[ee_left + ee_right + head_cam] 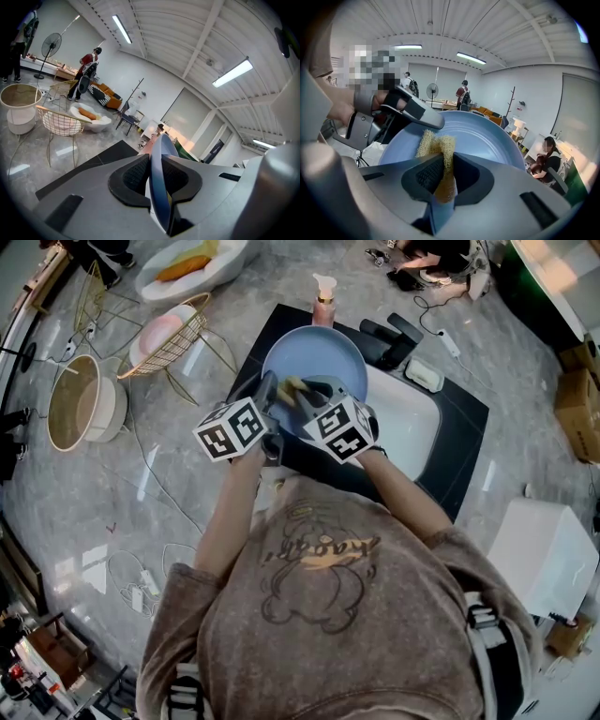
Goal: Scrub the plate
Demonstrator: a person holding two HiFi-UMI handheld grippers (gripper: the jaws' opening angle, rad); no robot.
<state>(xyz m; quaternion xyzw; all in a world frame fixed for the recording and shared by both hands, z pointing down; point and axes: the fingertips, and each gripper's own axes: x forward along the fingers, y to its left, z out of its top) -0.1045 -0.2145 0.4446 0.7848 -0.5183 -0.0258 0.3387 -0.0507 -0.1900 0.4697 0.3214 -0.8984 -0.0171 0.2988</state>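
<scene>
You hold one blue plate (314,352) over the one white sink (412,427), with its rim clamped edge-on between the narrow jaws of your left gripper (157,176). Your right gripper (440,176) is closed on one yellow mesh scrubber (436,143), which lies against the plate's face. One pump bottle (323,304) stands behind the plate.

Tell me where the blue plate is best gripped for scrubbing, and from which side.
Grip the plate by its thin rim, edge-on from the person's left, as the left gripper does: it stands tilted, so a rim pinch leaves its face open to the sponge.
</scene>
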